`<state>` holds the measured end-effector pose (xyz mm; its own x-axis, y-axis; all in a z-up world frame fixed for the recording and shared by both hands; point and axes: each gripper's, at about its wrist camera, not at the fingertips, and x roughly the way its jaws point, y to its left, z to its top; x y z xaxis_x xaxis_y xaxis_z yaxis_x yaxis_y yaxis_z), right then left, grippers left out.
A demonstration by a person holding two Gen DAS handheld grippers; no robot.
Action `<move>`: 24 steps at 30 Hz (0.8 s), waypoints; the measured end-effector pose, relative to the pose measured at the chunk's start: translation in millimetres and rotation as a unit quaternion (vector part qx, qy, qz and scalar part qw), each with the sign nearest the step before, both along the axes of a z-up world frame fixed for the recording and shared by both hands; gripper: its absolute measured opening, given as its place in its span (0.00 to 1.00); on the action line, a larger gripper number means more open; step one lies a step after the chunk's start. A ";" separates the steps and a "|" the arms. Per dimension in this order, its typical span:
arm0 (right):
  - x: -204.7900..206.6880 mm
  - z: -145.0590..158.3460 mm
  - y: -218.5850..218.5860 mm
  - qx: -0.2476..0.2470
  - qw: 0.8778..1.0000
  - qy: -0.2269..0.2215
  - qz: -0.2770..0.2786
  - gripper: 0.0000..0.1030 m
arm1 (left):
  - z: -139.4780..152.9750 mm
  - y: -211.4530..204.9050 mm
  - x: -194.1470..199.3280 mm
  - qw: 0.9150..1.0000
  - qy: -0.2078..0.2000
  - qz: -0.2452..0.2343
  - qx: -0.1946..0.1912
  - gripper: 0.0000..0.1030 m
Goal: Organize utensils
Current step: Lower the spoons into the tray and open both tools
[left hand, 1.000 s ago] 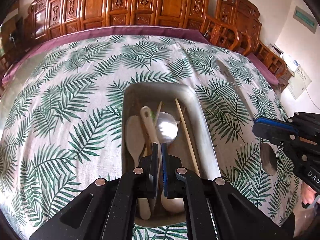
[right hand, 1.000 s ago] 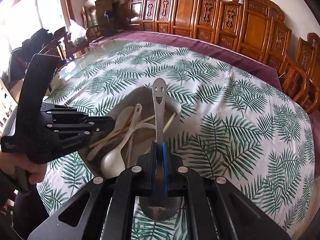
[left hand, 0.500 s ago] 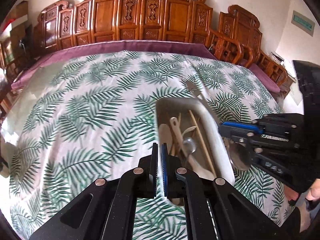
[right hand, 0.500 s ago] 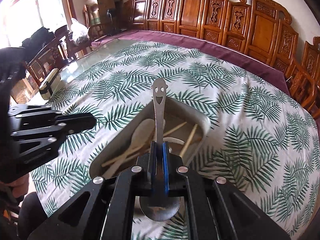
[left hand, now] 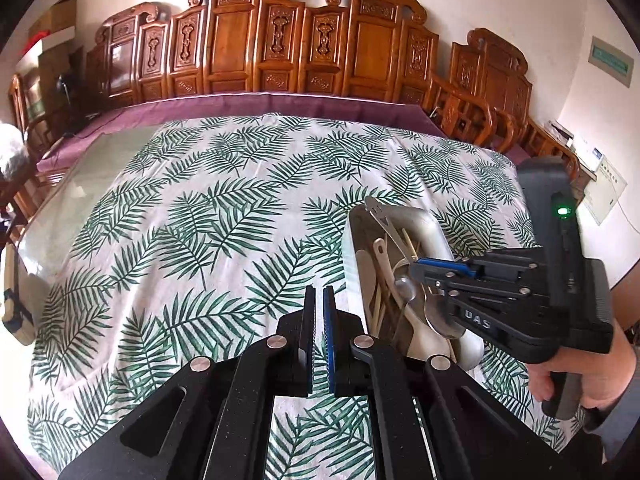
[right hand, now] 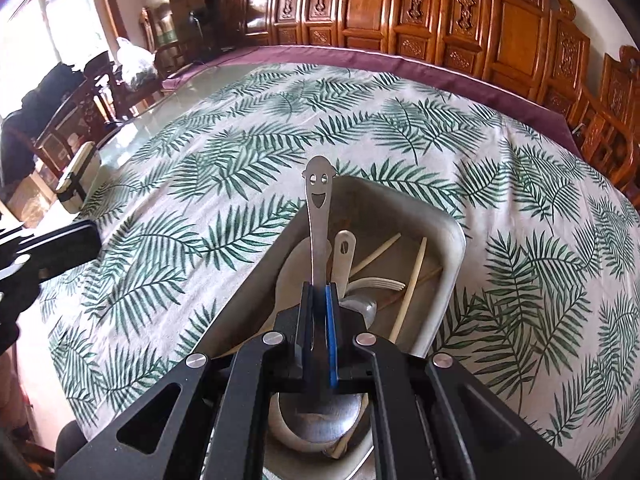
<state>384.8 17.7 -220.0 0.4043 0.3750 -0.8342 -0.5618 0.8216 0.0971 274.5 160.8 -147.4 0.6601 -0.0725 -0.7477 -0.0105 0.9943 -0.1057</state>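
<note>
My right gripper (right hand: 319, 292) is shut on a steel spoon (right hand: 317, 208) with a smiling face cut in its handle, and holds it over the metal tray (right hand: 452, 240). The tray holds a white spoon, a white fork, chopsticks (right hand: 414, 280) and other utensils. In the left wrist view the right gripper (left hand: 420, 270) hangs over the tray (left hand: 434, 232) with the spoon's bowl (left hand: 440, 316) below it. My left gripper (left hand: 319, 304) is shut and empty, over the tablecloth left of the tray.
The table wears a palm-leaf cloth (left hand: 200, 220) with a purple edge. Carved wooden chairs (left hand: 280, 48) line the far side. A white box with a black strap (right hand: 76, 176) sits at the table's left edge.
My left gripper has drawn back and left, away from over the tray. My right gripper has carried the smiley spoon over the tray.
</note>
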 end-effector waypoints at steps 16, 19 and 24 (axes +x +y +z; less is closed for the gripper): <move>-9.5 4.6 -24.0 -0.003 1.000 -0.015 -0.012 0.08 | -13.3 -7.6 -7.2 1.000 0.009 0.011 0.007 0.32; -18.5 12.9 -39.7 0.002 1.000 -0.020 -0.017 0.08 | -14.6 -12.5 -9.6 1.000 0.012 0.018 0.012 0.59; -36.5 29.5 -68.5 0.015 0.999 -0.030 -0.027 0.08 | -13.0 -26.9 -19.4 0.999 0.007 0.025 0.021 0.77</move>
